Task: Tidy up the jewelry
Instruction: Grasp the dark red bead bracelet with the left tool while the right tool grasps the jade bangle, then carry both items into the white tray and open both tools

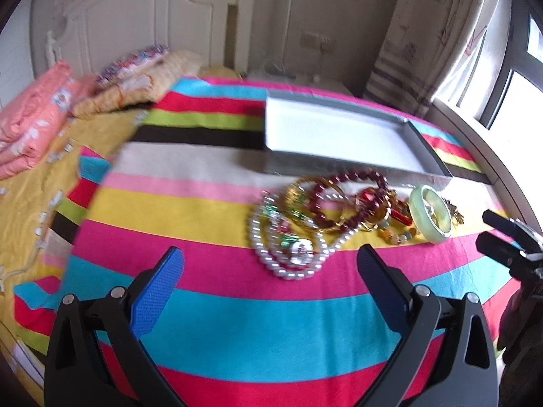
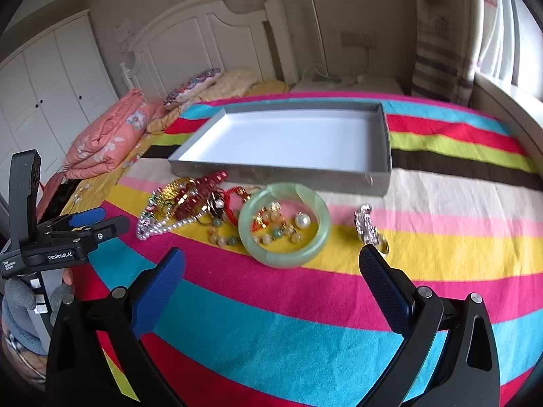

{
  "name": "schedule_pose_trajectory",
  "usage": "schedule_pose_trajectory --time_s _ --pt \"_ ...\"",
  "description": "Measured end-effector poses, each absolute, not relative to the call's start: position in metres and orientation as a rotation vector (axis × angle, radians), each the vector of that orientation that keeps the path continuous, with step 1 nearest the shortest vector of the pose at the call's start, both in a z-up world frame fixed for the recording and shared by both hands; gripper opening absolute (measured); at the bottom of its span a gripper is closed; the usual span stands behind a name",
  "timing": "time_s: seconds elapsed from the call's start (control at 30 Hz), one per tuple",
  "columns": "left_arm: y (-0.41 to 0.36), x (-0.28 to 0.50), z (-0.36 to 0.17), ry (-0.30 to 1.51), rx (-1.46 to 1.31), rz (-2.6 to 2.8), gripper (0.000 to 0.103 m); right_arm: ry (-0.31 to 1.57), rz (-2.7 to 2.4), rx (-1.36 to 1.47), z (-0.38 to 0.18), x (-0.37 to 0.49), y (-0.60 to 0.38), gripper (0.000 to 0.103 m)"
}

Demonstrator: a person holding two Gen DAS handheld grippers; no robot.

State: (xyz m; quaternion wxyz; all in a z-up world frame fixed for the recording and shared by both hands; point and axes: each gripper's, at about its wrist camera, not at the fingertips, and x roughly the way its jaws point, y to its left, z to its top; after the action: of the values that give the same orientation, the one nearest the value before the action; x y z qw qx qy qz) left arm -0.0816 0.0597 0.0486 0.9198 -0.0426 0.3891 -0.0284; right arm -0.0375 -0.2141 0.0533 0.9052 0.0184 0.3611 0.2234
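Note:
A heap of jewelry lies on a striped cloth: a pearl necklace (image 1: 288, 254), dark red bead strands (image 1: 342, 200), gold bangles (image 1: 305, 196) and a pale green jade bangle (image 1: 431, 215) (image 2: 285, 225). Small beads and a pearl earring (image 2: 302, 220) sit inside the jade bangle. A silver brooch (image 2: 366, 225) lies apart to its right. Behind the heap stands a shallow grey box (image 1: 342, 166) (image 2: 271, 171) with a white, bare inside. My left gripper (image 1: 269, 259) is open, just short of the pearls. My right gripper (image 2: 271, 259) is open, just short of the jade bangle.
The striped cloth (image 2: 305, 322) covers a bed with a white headboard (image 2: 217, 34). Folded pink quilts (image 2: 108, 135) and pillows (image 1: 149, 74) lie at the far left. A window and curtain (image 1: 458, 34) are at the right. A gloved hand (image 2: 20, 302) holds the left gripper.

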Motion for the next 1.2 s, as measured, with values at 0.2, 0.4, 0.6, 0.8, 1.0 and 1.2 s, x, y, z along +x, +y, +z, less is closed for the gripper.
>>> schedule_pose_trajectory --time_s 0.2,0.4,0.6,0.8,1.0,1.2 --pt "0.074 -0.100 0.065 0.750 -0.036 -0.045 0.097 0.779 0.529 -0.210 0.052 -0.024 -0.168 0.060" --pt "0.036 -0.093 0.062 0.773 0.059 -0.186 0.070 0.880 0.499 -0.237 0.021 0.004 -0.158 0.033" --pt "-0.005 -0.073 0.062 0.767 0.150 -0.305 0.065 0.874 0.548 -0.193 0.015 0.013 -0.161 0.017" --pt "-0.032 -0.032 0.060 0.813 0.137 -0.382 0.061 0.806 0.527 -0.114 0.025 0.000 -0.179 0.016" --pt "-0.054 0.009 0.053 0.873 0.125 -0.390 0.048 0.760 0.527 -0.050 0.031 -0.012 -0.194 0.016" --pt "-0.070 0.039 0.034 0.961 0.176 -0.319 0.020 0.730 0.534 0.020 0.036 -0.014 -0.208 0.016"
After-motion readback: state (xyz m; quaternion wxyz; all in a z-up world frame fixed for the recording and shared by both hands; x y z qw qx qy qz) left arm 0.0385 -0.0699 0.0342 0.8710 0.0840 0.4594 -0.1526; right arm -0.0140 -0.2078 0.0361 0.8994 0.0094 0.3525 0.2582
